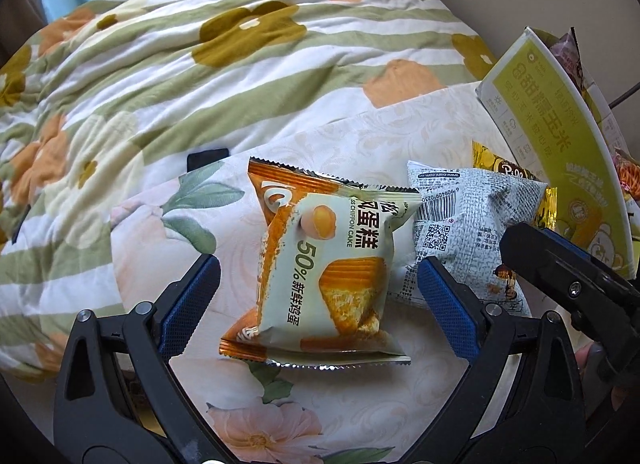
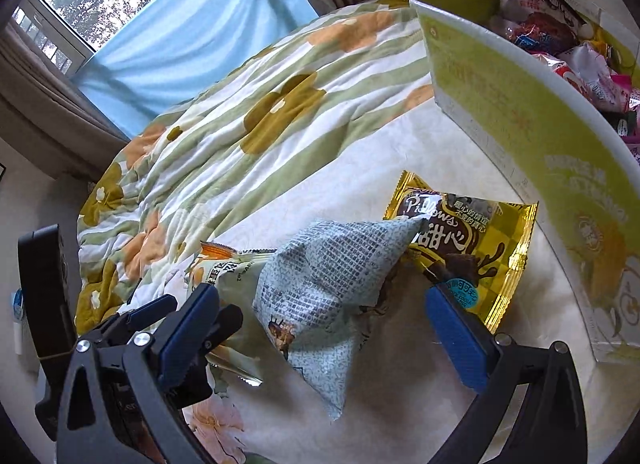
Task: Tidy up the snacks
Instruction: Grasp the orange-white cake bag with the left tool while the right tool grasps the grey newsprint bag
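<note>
An orange and pale green chiffon cake packet [image 1: 324, 264] lies flat on the floral sheet. My left gripper [image 1: 318, 264] is open around it, with both blue pads clear of its sides. To its right lie a grey-blue printed packet [image 1: 472, 223] and a gold packet [image 1: 504, 171]. In the right wrist view my right gripper [image 2: 322, 296] stands open around the puffed grey-blue packet [image 2: 320, 272], not touching it. The gold chocolate packet [image 2: 468, 240] lies partly under that packet, and the cake packet [image 2: 228, 268] shows at the left.
A tall green cardboard box [image 2: 520, 123] stands at the right, with several wrapped snacks [image 2: 560, 23] inside. A rumpled flowered quilt [image 1: 200, 63] covers the far side of the bed. A black device [image 2: 44, 292] stands at the left edge.
</note>
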A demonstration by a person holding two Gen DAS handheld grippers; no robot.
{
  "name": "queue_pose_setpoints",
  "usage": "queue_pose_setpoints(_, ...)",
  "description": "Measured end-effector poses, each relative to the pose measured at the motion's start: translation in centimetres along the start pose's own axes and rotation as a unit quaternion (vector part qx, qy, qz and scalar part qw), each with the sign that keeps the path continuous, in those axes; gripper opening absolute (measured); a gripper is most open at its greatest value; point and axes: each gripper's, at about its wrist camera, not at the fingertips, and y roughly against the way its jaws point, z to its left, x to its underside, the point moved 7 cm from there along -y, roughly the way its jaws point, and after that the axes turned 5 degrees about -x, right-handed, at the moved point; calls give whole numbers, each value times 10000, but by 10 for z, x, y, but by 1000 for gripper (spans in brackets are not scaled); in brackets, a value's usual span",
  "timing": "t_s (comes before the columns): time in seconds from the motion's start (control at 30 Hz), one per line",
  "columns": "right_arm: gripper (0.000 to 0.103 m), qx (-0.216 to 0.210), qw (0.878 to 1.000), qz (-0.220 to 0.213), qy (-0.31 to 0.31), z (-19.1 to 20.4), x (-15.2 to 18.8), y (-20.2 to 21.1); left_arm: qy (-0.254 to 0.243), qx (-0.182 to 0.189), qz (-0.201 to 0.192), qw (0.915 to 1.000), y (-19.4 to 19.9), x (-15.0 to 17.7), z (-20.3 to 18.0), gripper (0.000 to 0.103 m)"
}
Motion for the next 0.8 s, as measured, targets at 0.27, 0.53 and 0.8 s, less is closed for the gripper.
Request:
queue_pose_setpoints(0.27, 95, 37, 9995, 138, -276, -7, 4, -18, -77, 205, 3, 9998, -7, 0, -3, 83)
queue_pose_setpoints(0.53, 94, -32, 9986, 268, -454, -10, 1, -32, -15, 228, 117, 9997, -13, 9, 3, 62)
queue_pose_setpoints(0.8, 86, -19, 9979, 350, -542, -8, 1, -42, -27, 180, 34, 9998, -8, 14, 8, 59)
